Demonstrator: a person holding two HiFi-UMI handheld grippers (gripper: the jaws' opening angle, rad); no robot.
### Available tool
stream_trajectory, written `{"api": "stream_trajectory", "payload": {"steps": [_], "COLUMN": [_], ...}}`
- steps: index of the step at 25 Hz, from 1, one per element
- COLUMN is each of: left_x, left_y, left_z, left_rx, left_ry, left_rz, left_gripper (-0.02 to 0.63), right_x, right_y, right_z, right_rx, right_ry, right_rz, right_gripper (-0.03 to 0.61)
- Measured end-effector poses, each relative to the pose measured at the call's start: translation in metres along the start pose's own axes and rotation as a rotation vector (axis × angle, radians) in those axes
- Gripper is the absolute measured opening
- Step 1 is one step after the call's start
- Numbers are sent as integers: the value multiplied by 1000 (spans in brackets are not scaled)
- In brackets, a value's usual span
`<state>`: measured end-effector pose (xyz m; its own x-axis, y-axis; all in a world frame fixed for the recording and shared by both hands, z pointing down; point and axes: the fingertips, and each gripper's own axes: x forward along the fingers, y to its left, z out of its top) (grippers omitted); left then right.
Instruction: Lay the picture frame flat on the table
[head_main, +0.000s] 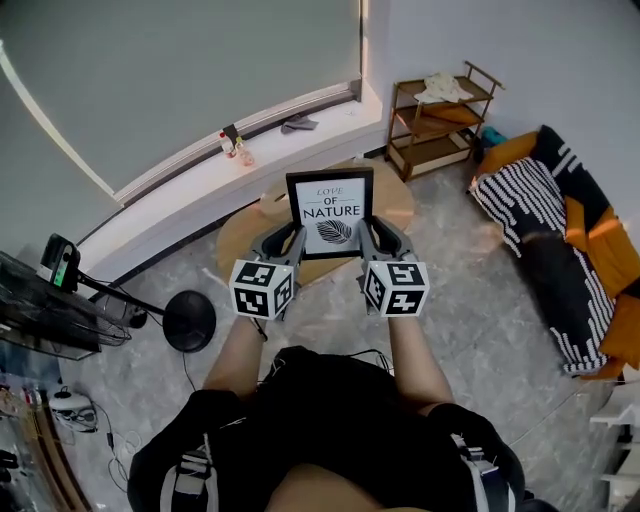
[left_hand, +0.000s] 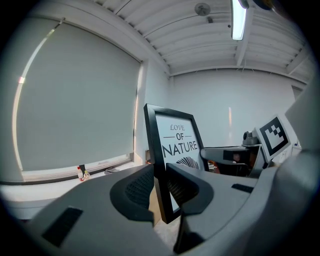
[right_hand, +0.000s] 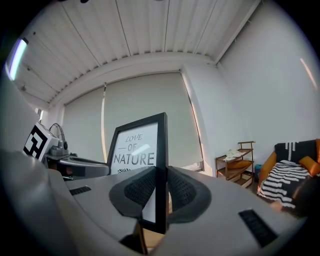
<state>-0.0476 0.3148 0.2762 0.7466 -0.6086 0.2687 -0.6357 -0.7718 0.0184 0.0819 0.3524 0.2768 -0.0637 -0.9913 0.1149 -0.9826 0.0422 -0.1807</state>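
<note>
The black picture frame (head_main: 330, 212) with a "LOVE OF NATURE" print stands upright over the round wooden table (head_main: 243, 236), its print toward me. My left gripper (head_main: 290, 236) is shut on its left edge and my right gripper (head_main: 368, 232) on its right edge. In the left gripper view the frame (left_hand: 177, 150) runs edge-on between the left gripper's (left_hand: 161, 189) ribbed pads. The right gripper view shows the frame's side rail (right_hand: 161, 150) clamped between the right gripper's (right_hand: 160, 192) pads. Whether the bottom edge touches the table is hidden.
A wooden shelf (head_main: 440, 112) stands at the back right, beside an orange sofa with a striped cushion (head_main: 540, 215). A windowsill with small bottles (head_main: 236, 148) runs behind the table. A black round stand base (head_main: 188, 320) and a wire rack (head_main: 45, 315) are at the left.
</note>
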Motion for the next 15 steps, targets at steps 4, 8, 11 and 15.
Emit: {"api": "stream_trajectory", "payload": {"steps": [4,8,11,15], "left_x": [30,61,90,131], "left_y": [1,16,33,53], "left_z": [1,4,8,13], "left_rx": [-5,-10,-13,-27], "left_ry": [14,25,23,16], "left_rz": [-4,-22,-45,-69], "left_gripper": [91,91,91,91], "right_x": [19,46,73,110], "right_y": [-24,-38,-50,-70], "right_z": [-1,1,1,6], "right_rx": [8,5,6,-5], "right_ry": [12,24,30,38], "right_rz": [-3,-17,-45,-70], "right_gripper": [89,89,89,91]}}
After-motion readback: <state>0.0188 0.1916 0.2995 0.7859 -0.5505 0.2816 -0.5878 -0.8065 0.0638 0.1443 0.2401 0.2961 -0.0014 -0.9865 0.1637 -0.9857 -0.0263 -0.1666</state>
